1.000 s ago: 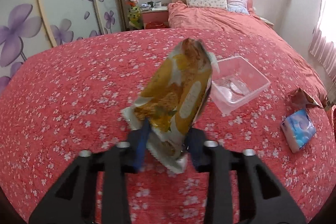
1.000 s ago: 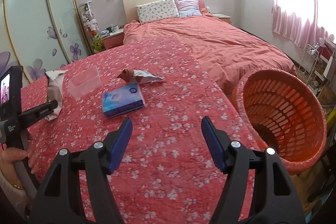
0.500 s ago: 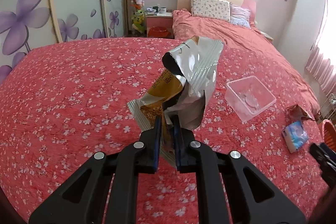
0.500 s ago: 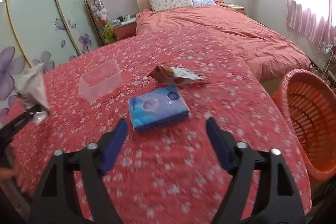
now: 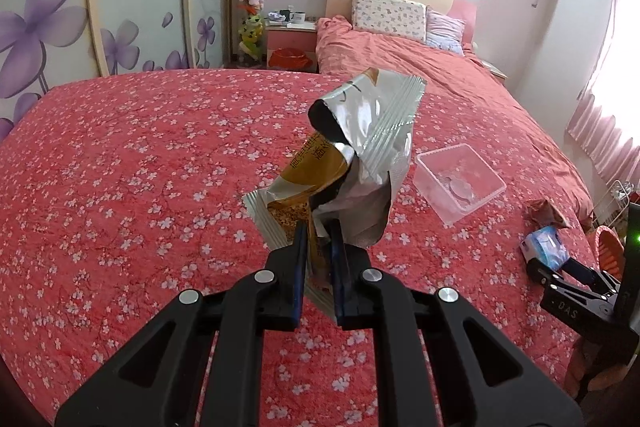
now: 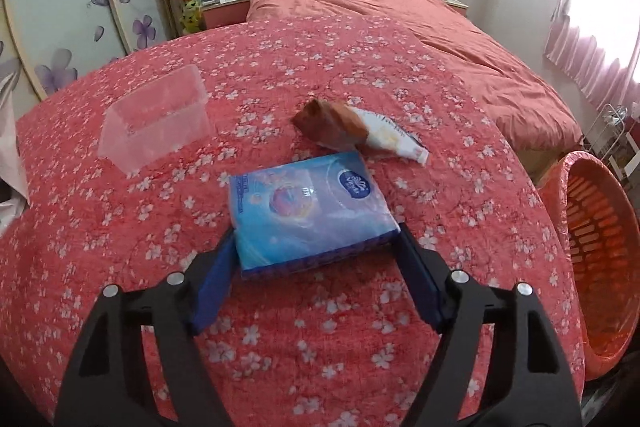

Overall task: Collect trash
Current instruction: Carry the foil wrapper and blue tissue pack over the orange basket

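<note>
The left gripper [image 5: 319,255] is pinched tight on the lower part of a crumpled snack wrapper [image 5: 352,151], silver inside with yellow-brown print, which stands up above the jaws and clear of the red flowered cloth [image 5: 140,155] covering the work surface. The right gripper [image 6: 314,259] has its jaws spread wide and closing, one on each side of the near end of a blue tissue pack [image 6: 308,207]; the pack lies flat on the cloth between them, and the blue pads stand at its corners, though firm pressure on it cannot be confirmed. Just beyond the tissue pack lies a second wrapper [image 6: 352,131], brown at one end and white at the other, close to the pack but apart from it. A clear plastic box [image 6: 156,119] sits open side up farther left on the cloth, well apart from both. An orange slatted basket [image 6: 592,239] stands off the right edge of the surface, below the level of the cloth. In the left wrist view the right gripper appears at the far right edge, at the tissue pack. A made bed [image 6: 400,11] with two pillows and a wardrobe with purple flower panels [image 5: 48,19] occupy the background.
</note>
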`<state>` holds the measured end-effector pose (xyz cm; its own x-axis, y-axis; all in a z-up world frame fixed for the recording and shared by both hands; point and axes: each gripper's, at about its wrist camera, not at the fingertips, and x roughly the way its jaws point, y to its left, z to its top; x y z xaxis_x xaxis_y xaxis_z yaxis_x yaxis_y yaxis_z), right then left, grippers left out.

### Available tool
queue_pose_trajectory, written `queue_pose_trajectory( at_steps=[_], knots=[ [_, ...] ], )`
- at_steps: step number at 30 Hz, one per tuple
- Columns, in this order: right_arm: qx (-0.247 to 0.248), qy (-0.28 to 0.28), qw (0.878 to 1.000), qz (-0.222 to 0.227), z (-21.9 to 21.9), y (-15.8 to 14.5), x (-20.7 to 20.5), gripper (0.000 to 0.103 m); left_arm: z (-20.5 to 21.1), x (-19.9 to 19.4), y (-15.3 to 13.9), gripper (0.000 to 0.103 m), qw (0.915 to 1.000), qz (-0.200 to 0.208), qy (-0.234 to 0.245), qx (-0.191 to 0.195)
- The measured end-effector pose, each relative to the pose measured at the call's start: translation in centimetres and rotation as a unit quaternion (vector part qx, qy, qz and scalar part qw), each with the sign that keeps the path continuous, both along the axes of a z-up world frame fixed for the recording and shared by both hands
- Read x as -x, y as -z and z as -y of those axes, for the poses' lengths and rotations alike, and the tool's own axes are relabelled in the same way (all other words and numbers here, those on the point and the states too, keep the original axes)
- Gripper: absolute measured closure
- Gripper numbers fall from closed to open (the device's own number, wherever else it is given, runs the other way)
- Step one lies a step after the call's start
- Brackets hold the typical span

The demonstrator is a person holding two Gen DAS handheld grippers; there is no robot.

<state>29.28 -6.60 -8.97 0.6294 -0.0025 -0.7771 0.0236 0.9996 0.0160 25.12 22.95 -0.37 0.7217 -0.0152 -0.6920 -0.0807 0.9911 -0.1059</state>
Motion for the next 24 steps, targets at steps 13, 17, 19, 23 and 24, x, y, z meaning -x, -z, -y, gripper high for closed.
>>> queue_pose_trajectory(
  at_steps=[13,17,19,23,24],
  knots=[
    [-0.037,0.001,0.998,0.044,2.7,-3.0,6.7,0.029,3.6,2.7,-1.6,0.092,0.9994,0.013,0.033,0.002],
    [-0.045,0.013,0.997,0.062,4.5,-4.3,8.6,0.029,5.4,3.4,-2.3,0.092,0.9985,0.020,0.051,0.004],
    [-0.044,0.021,0.996,0.072,5.3,-4.9,9.5,0.029,6.5,3.8,-2.6,0.092,0.9977,0.023,0.063,0.005],
    [-0.040,0.038,0.994,0.096,7.2,-6.4,11.3,0.029,8.7,4.3,-3.2,0.092,0.9957,0.029,0.088,0.007],
    [-0.038,0.043,0.993,0.103,7.7,-6.7,11.8,0.029,9.2,4.5,-3.2,0.092,0.9953,0.030,0.092,0.008]
  ],
)
